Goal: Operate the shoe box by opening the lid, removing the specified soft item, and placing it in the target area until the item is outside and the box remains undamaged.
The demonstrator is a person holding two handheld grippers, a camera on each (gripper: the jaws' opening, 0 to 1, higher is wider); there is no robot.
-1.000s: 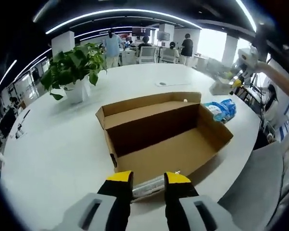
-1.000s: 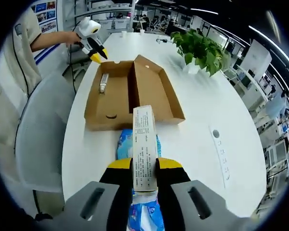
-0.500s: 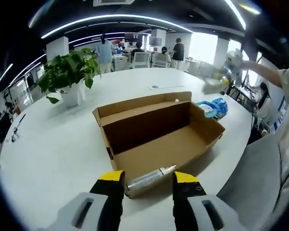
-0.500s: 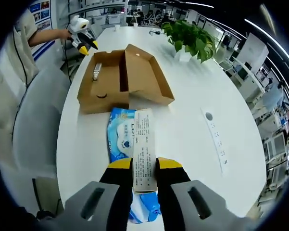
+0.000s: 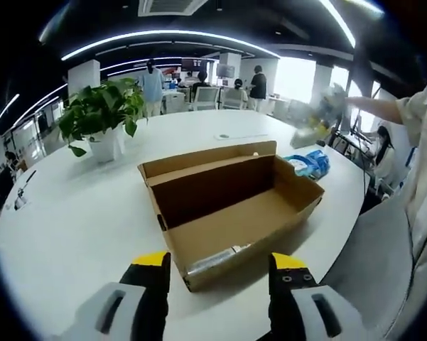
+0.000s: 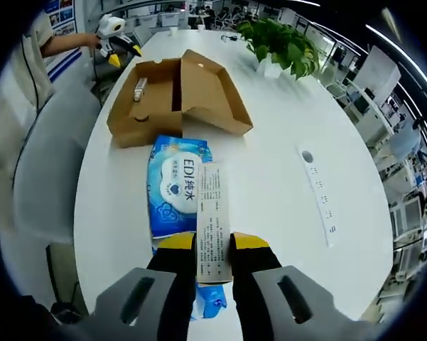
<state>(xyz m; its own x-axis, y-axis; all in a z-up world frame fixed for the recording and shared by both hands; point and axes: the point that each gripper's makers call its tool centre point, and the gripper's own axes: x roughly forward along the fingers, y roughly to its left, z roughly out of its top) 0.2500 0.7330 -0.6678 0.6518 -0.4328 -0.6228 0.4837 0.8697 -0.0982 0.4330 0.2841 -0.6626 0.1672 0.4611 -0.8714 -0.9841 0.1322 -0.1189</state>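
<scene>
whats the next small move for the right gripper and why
Probably lower it and open. The right gripper is shut on the narrow white carton, above the blue wipes pack on the white table, outside the open shoe box.

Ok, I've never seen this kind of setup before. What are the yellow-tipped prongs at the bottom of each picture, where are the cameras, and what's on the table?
A person holds a two-jaw tool in each hand; there is no robot arm. Each picture comes from a fisheye camera riding on one tool, looking along its yellow-tipped jaws.

In the left gripper view, the left gripper is open, its jaws either side of the near end of an open cardboard box on a white table. A silvery tube lies inside the box.

In the right gripper view, the right gripper is shut on a narrow printed carton, over a blue wipes pack lying on the table. The box sits further off, with the left gripper at its far end.

Also there: a potted plant and a flat white strip.
</scene>
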